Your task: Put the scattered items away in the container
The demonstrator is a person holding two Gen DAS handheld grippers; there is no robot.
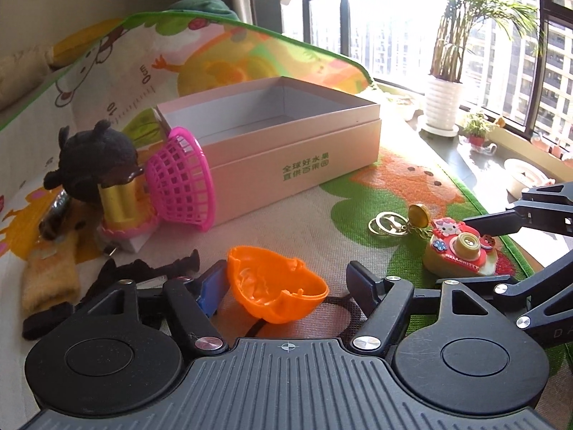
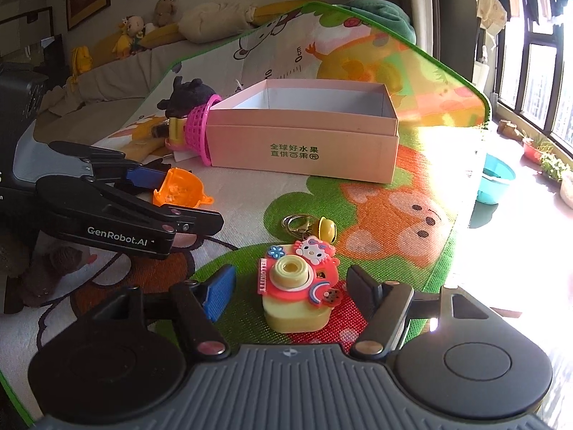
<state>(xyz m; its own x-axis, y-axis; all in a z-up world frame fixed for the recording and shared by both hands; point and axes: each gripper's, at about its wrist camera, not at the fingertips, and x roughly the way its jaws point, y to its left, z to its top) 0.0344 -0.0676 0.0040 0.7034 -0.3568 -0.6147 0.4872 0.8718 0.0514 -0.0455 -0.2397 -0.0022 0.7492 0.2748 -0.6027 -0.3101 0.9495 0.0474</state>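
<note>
The mat carries all items. The pink box stands open at the far side. A basket lies tipped against its left end. The left gripper is released around the orange shell, pads not pressing. The right gripper is released around the toy camera, near the keyring.

Play mat carries pink box, toy camera, keyring, orange shell.
</note>
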